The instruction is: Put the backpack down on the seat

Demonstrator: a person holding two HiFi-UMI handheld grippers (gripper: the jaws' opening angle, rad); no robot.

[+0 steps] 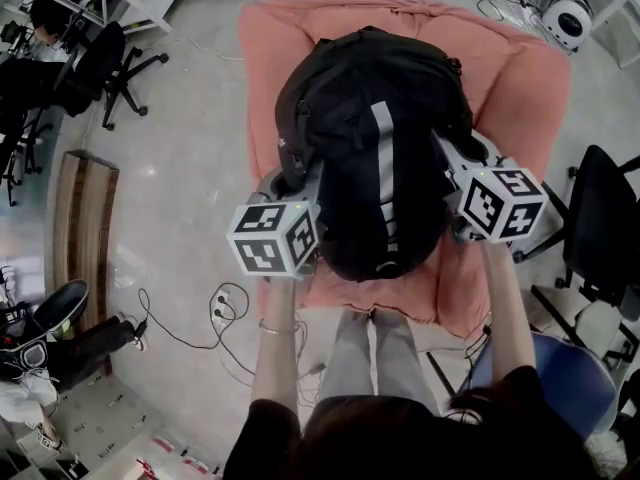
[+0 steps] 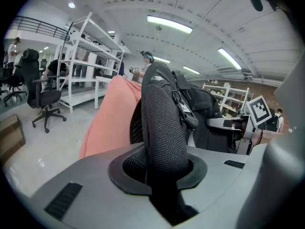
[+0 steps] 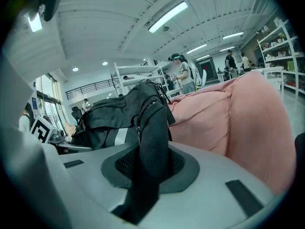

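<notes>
A black backpack (image 1: pixel 370 158) with a grey stripe hangs low over a pink beanbag seat (image 1: pixel 520 78), covering its middle. Whether its bottom rests on the cushion I cannot tell. My left gripper (image 1: pixel 291 181) is at the bag's left side, shut on a padded mesh shoulder strap (image 2: pixel 164 128) that passes between its jaws. At the bag's right side my right gripper (image 1: pixel 461 160) is shut on the other black strap (image 3: pixel 151 142). The pink seat (image 3: pixel 228 113) rises just beyond the bag in the right gripper view.
Black office chairs (image 1: pixel 115 68) stand at the left, with a wooden bench (image 1: pixel 80 228) nearer. Cables (image 1: pixel 200 318) trail over the floor by my legs. Another black chair (image 1: pixel 605 228) and a blue seat (image 1: pixel 565 378) are at the right. White shelving (image 2: pixel 90 66) stands behind.
</notes>
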